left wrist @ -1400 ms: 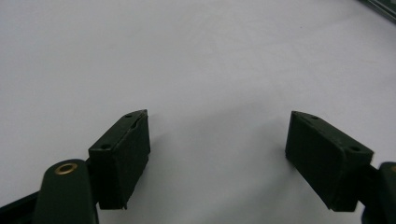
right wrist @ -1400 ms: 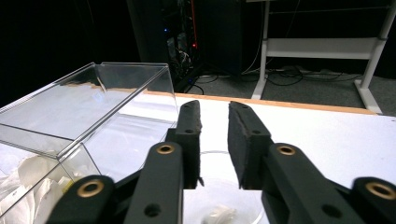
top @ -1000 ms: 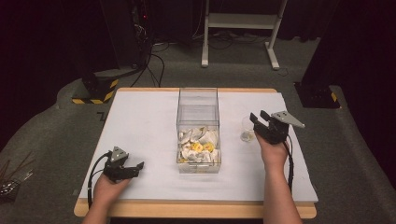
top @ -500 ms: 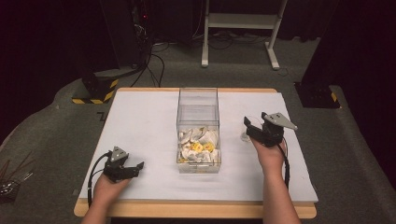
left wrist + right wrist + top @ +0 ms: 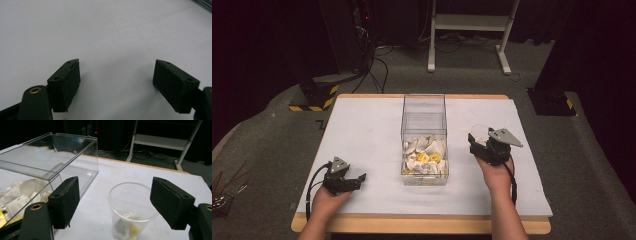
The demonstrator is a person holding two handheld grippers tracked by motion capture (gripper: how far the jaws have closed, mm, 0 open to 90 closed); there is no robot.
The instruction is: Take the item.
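A clear plastic box (image 5: 424,116) stands in the middle of the white table, with white and yellow packets (image 5: 424,157) heaped at its near end. Right of it stands an upright clear cup (image 5: 479,131) (image 5: 132,212) with a small packet (image 5: 128,218) in its bottom. My right gripper (image 5: 474,141) (image 5: 115,200) is just behind the cup on my side. Its jaws have just been opening and stand wide on either side of the cup, pads clear of it. My left gripper (image 5: 357,179) (image 5: 116,77) rests open on bare table at the near left, holding nothing.
The white sheet (image 5: 362,135) covers a wooden table whose front edge (image 5: 422,225) is close to both hands. The box wall (image 5: 50,157) stands just left of the right gripper. Beyond the table are dark floor, cables and a white metal stand (image 5: 467,22).
The right gripper's jaws have spread apart around the cup, and that hand has shifted a little leftward and nearer to me. The left hand has stayed put.
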